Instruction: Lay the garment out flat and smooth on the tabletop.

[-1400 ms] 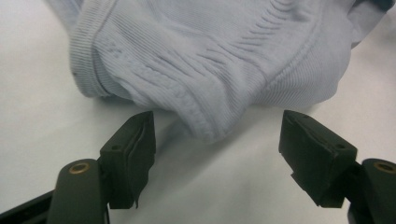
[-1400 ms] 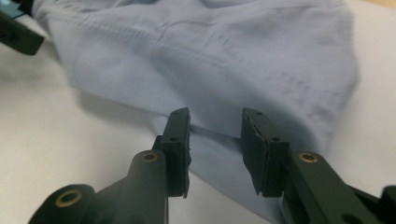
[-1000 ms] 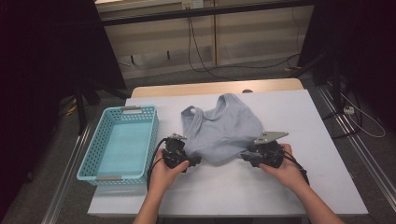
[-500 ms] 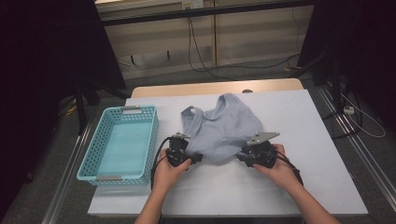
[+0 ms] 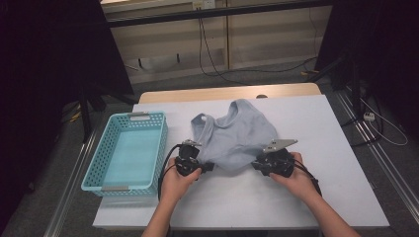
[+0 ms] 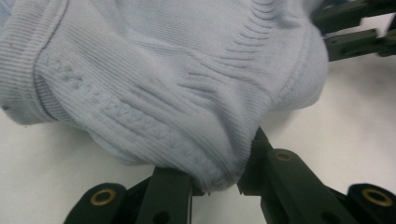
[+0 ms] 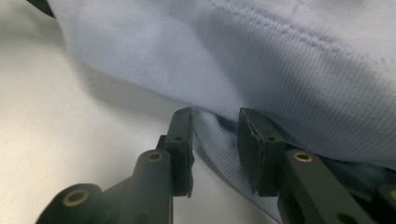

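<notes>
A light blue ribbed garment [image 5: 237,136] lies spread on the white table [image 5: 247,202]. My left gripper [image 5: 210,166] is at its near left hem. Its jaws have just been closing, and the bunched hem [image 6: 163,84] is pinched between the left gripper [image 6: 215,179] pads. My right gripper [image 5: 254,165] is at the near right hem. Its jaws have also been closing. In the right gripper view the right gripper [image 7: 215,135] still shows a gap, with a thin flat layer of the garment [image 7: 257,56] lying in it, not pressed.
A turquoise mesh basket [image 5: 104,150] stands on the table to the left of the left hand. The right gripper's jaws [image 6: 355,28] appear at the top right of the left gripper view. Cables lie on the floor beyond the table's far edge.
Both hands have edged slightly inward against the garment's near hem. The garment itself lies as before.
</notes>
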